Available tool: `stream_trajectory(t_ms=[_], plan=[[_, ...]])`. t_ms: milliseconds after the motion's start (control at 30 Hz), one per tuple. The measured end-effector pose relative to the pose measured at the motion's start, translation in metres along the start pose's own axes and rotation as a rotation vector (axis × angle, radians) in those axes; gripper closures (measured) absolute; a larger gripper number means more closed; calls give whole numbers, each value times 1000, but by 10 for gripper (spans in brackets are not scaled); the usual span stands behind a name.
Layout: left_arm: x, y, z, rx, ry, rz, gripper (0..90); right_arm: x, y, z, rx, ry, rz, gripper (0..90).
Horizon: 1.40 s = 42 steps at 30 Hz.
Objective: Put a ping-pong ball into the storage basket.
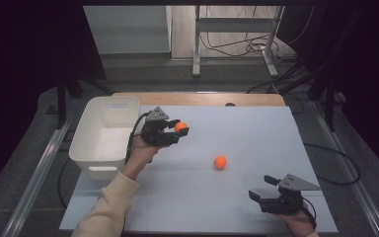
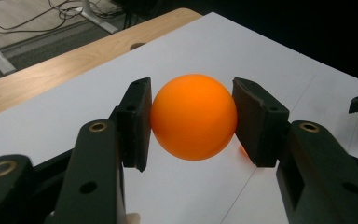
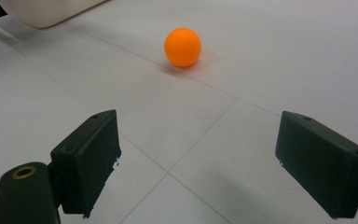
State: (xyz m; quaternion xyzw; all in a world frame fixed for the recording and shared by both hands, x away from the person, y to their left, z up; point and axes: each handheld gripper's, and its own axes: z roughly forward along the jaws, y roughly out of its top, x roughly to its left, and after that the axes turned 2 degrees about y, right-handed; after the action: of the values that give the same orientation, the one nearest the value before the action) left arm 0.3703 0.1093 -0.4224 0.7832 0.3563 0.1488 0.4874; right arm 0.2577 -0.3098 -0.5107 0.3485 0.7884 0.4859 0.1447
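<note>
My left gripper (image 1: 180,128) is shut on an orange ball (image 1: 180,127) above the white table, just right of the white bin (image 1: 104,136). Up close in the left gripper view, both pads press the sides of that ball (image 2: 193,116). A second orange ball (image 1: 220,162) lies loose on the table near its middle. In the right gripper view this ball (image 3: 182,46) sits ahead of the jaws, well beyond them. My right gripper (image 1: 261,190) rests low at the front right of the table, open, with nothing between its fingers (image 3: 86,161).
The white bin stands at the table's left edge and looks empty inside. A wooden strip (image 1: 197,98) runs along the table's far edge. Beyond it are a desk frame (image 1: 234,37) and cables on the floor.
</note>
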Motion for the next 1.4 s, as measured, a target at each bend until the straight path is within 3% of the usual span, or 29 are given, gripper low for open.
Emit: stream_trajectory(t_ms=[533, 1400], plan=[[1, 6, -15, -37, -3, 4, 499, 0, 0, 0, 1, -1, -2, 143], [15, 11, -42, -96, 26, -27, 498, 0, 0, 0, 1, -3, -2, 143]])
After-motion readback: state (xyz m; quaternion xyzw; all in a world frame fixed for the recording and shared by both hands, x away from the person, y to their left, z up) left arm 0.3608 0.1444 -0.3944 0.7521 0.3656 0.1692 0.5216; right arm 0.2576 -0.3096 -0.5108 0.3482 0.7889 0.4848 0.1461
